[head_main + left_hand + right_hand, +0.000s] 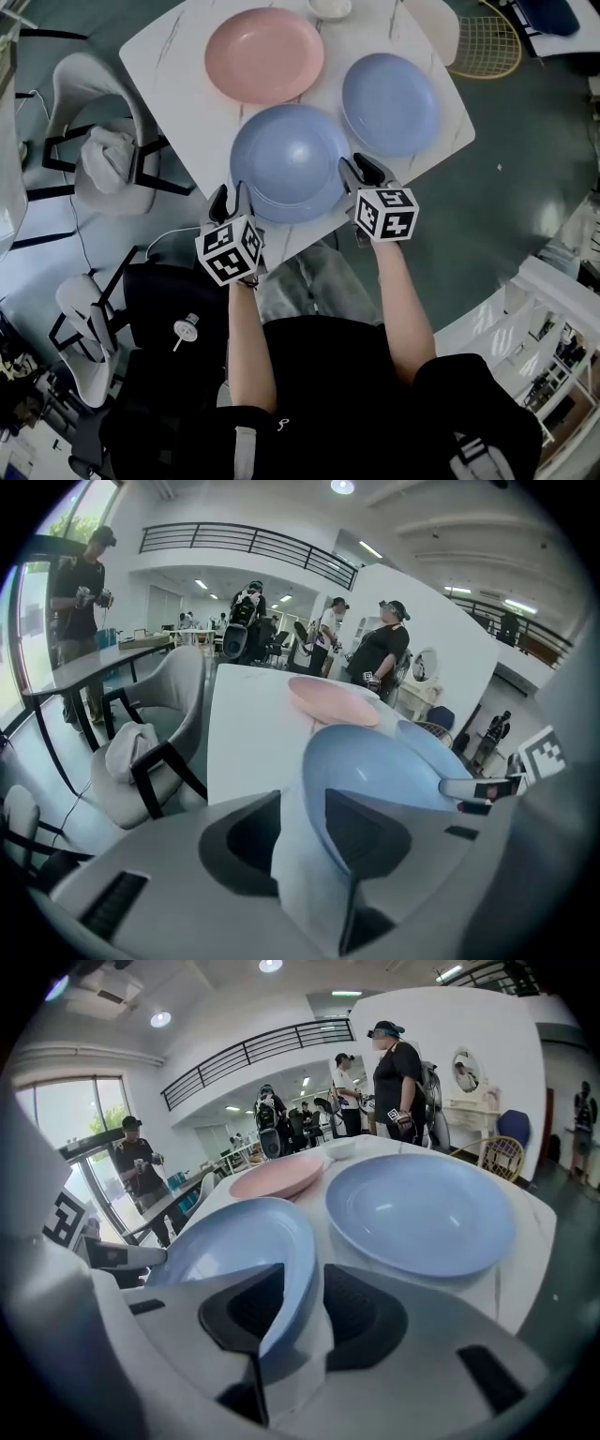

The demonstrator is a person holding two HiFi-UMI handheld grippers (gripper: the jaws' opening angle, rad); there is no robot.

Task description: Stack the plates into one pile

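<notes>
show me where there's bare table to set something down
Bare strip on the table, left of the pink plate and the near blue plate. Patch at the near right corner by the far blue plate. Middle is crowded: plates sit close together.

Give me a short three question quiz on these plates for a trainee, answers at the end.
1. True or false: nothing lies on the pink plate.
2. How many blue plates lie on the white table?
3. Whose rim stands between the fingers of both the left gripper and the right gripper? A the pink plate; B the near blue plate; C no plate's.
Key: 1 true; 2 two; 3 B.
</notes>
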